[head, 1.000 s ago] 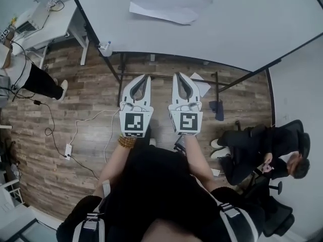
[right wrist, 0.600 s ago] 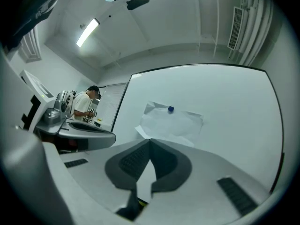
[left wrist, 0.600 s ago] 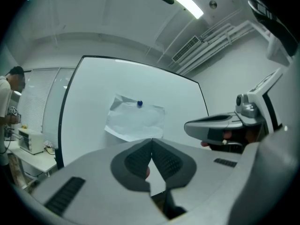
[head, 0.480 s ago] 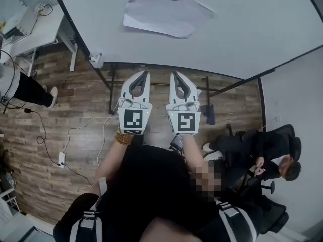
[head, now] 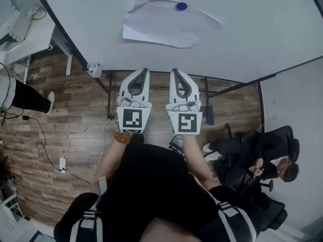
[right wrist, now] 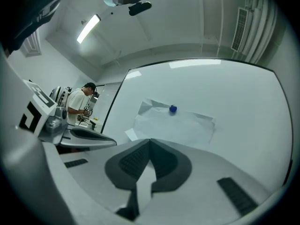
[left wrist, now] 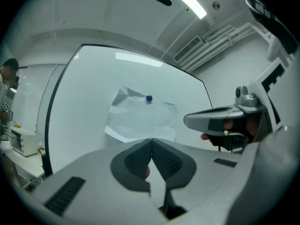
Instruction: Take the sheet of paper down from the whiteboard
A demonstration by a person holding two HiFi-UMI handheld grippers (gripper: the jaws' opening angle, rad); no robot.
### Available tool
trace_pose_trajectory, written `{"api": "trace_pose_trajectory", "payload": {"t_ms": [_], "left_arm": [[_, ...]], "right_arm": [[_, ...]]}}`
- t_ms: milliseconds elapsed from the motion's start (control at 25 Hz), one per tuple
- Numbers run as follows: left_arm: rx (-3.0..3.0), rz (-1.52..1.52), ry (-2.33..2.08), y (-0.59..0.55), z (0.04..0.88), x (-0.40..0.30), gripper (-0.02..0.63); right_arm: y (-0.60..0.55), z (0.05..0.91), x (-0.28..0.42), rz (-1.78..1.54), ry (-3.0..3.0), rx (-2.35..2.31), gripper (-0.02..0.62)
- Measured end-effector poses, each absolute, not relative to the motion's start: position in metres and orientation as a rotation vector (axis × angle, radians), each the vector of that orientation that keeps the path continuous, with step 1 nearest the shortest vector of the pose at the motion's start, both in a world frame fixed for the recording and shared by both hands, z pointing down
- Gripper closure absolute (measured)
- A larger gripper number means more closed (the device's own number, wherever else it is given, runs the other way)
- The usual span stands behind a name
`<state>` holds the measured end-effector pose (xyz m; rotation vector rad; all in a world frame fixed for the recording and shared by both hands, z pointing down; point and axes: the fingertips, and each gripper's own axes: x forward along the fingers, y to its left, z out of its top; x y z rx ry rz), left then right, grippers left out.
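From the head view I see the crumpled white sheet of paper point(head: 169, 28) pinned on the white whiteboard point(head: 252, 29) under a round blue magnet point(head: 181, 6). The left gripper point(head: 143, 71) and right gripper point(head: 174, 71) sit below the whiteboard's lower edge.

Left gripper view: jaws clenched together, empty.

Right gripper view: likewise clenched on nothing.

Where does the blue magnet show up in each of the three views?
Head view: blue magnet at top centre.
Left gripper view: magnet at centre.
Right gripper view: magnet just right of centre.
Shared landmark: the sheet of paper it pins.
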<state>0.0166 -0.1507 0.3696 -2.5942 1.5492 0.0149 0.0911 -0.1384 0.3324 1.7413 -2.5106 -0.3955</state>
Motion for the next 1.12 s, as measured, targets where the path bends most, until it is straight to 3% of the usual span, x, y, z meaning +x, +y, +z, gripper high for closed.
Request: {"api": "trace_pose_trajectory", "payload": {"t_ms": [1120], "left_arm": [[-2.799, 0.178, 1.465, -0.23, 0.387, -0.001, 0.592]], "right_arm": [[-0.214, 0.341, 0.09, -0.437, -2.41, 1.785, 0.598]]}}
